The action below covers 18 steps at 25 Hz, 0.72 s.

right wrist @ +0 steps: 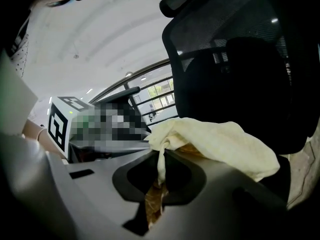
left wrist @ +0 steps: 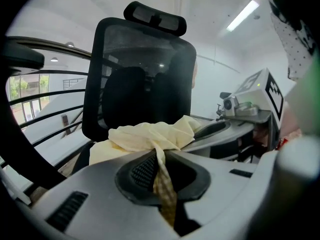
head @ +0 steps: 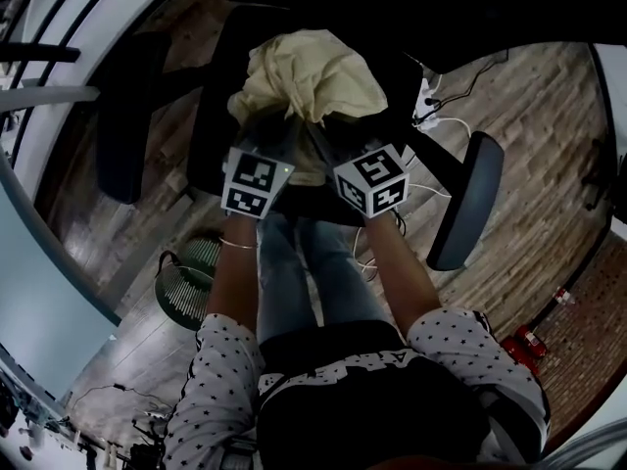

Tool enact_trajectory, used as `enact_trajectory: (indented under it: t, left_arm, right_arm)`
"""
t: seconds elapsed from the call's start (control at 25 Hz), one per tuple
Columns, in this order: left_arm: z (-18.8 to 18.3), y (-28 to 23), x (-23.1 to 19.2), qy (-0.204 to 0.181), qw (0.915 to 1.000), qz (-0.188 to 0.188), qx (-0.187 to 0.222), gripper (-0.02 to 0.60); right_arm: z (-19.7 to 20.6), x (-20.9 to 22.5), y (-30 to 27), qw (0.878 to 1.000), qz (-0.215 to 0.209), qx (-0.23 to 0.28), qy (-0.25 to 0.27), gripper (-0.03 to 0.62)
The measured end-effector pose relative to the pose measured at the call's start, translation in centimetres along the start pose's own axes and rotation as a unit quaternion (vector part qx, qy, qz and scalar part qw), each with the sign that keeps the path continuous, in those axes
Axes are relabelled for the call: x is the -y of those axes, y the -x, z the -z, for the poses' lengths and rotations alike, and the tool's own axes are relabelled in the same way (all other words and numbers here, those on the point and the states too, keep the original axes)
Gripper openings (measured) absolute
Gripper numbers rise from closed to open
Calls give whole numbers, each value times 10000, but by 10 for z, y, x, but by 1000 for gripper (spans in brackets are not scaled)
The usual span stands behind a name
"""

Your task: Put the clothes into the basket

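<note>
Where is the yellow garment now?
Head view, top centre: the yellow garment is pinched by left gripper and right gripper, over the black office chair.

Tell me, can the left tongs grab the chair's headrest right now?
Probably not: the left tongs are shut on the yellow cloth, which the right tongs also grip. The headrest itself is uncovered.

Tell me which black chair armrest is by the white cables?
The black padded armrest at the head view's right; white cables lie beside it, none by the other armrest.
</note>
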<state>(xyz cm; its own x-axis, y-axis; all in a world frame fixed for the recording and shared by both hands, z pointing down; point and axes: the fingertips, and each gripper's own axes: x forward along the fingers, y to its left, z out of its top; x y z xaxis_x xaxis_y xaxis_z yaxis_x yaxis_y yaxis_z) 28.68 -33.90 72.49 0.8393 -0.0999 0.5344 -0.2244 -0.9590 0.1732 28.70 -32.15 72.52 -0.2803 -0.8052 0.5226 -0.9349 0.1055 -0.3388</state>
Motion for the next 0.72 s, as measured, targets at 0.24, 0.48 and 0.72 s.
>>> enact_trajectory:
  t: [0.24,0.48,0.72]
  left_arm:
    - [-22,21,-1,-70,9996,-171,216,35]
    - [-46,43,-1,-87,9985,-326,427,35]
    - [-69,58,-3,41,9975,-379,600,32]
  right_arm:
    - [-23,-15,9,9997,-62,158,178,38]
    - [-48,-31,21,9988,-144,306,357,38]
    - [-72,-42,29,9981,-193,387,427,38]
